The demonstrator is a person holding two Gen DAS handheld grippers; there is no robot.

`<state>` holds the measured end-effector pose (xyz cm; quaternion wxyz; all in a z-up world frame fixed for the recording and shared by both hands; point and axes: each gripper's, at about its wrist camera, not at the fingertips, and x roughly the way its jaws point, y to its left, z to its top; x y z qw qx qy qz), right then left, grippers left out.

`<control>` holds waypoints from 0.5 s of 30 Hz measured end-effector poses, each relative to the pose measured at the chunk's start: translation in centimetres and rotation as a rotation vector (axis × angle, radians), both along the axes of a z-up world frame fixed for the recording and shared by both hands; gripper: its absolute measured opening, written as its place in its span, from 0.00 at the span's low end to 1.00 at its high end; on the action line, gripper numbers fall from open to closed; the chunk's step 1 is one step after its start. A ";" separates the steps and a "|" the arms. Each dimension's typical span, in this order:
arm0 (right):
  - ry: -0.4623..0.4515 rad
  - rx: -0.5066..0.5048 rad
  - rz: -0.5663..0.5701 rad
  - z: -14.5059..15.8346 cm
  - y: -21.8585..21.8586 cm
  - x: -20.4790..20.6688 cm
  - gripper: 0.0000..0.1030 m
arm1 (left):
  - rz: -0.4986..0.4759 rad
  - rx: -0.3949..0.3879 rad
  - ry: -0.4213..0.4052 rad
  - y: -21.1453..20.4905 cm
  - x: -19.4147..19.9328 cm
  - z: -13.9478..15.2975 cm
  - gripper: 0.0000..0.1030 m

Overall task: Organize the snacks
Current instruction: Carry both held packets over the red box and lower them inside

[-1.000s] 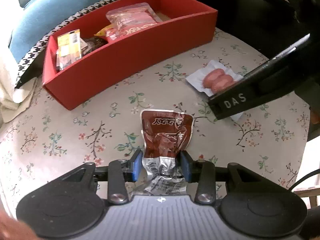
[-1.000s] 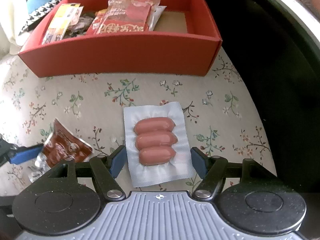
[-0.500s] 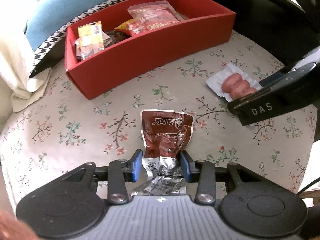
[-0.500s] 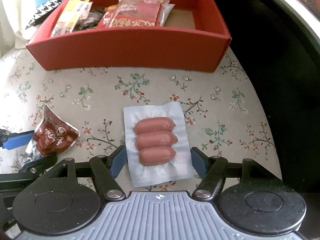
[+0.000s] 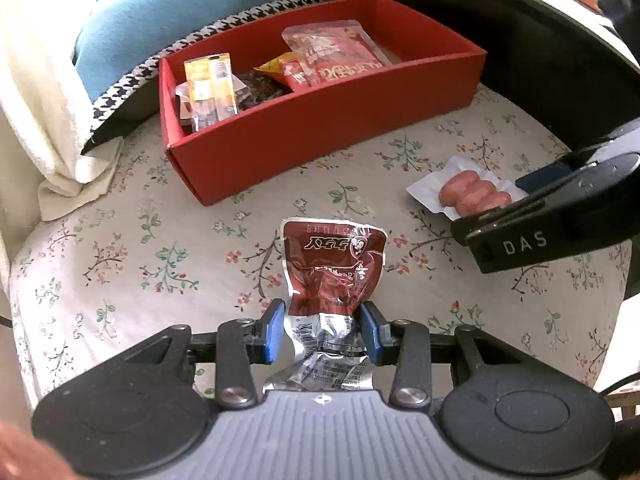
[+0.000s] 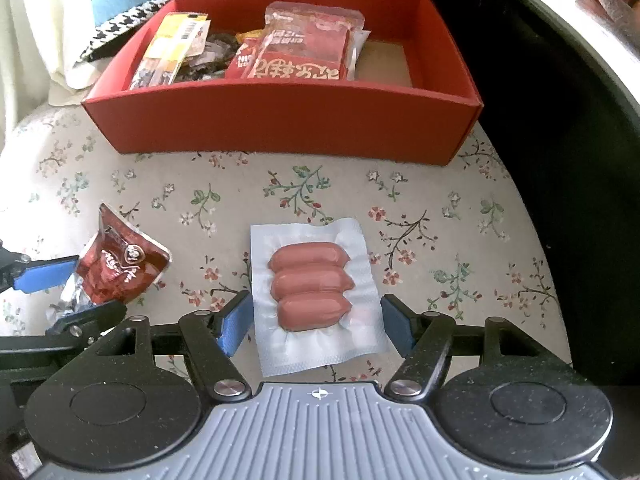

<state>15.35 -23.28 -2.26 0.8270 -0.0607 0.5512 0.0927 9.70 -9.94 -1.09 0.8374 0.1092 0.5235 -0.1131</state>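
Left gripper (image 5: 323, 334) is clamped on a crumpled dark-red foil snack pouch (image 5: 334, 264). Right gripper (image 6: 316, 330) stands open astride a vacuum-sealed pack of three pink sausages (image 6: 316, 284), found mid-tablecloth (image 6: 440, 208), before the red cardboard box (image 6: 280, 124).

My left camera rides behind my left tongs (image 5: 323, 330), tipped steeply down, close over the flowered counter (image 5: 120, 256), red box (image 5: 320, 120) at twelve o'clock. My right camera sits likewise behind my right tongs (image 6: 316, 322). Both share the box, the sausage pack (image 6: 312, 284) and the brown pouch (image 5: 334, 268).
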 end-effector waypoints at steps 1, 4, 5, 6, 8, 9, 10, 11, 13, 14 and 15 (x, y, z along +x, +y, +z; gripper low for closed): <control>-0.006 0.008 -0.003 0.3 -0.2 -0.1 0.73 | 0.004 -0.001 -0.001 0.2 0.1 0.1 0.33; -0.031 0.034 -0.004 1.4 -0.3 -0.2 0.73 | 0.016 -0.008 -0.005 0.5 0.3 0.4 0.33; -0.039 0.044 -0.004 1.8 -0.4 -0.4 0.73 | 0.020 -0.010 -0.007 0.6 0.4 0.5 0.33; -0.048 0.055 -0.005 2.1 -0.4 -0.3 0.73 | 0.023 -0.014 -0.011 0.7 0.5 0.7 0.33; -0.064 0.078 -0.007 2.7 -0.4 0.0 0.73 | 0.033 -0.023 -0.019 0.9 0.7 1.1 0.33; -0.073 0.092 -0.011 3.1 -0.5 0.1 0.73 | 0.038 -0.029 -0.023 1.0 0.9 1.3 0.33; -0.081 0.100 -0.014 3.5 -0.5 0.3 0.73 | 0.041 -0.034 -0.028 1.1 0.9 1.5 0.33; -0.089 0.109 -0.015 3.8 -0.5 0.4 0.73 | 0.044 -0.039 -0.033 1.1 1.0 1.7 0.33; -0.106 0.128 -0.022 4.5 -0.6 0.6 0.73 | 0.049 -0.050 -0.045 1.2 1.3 2.2 0.33; -0.112 0.136 -0.026 4.8 -0.6 0.8 0.73 | 0.052 -0.056 -0.050 1.3 1.4 2.5 0.33; -0.119 0.143 -0.031 5.1 -0.7 1.0 0.73 | 0.055 -0.061 -0.056 1.4 1.5 2.7 0.33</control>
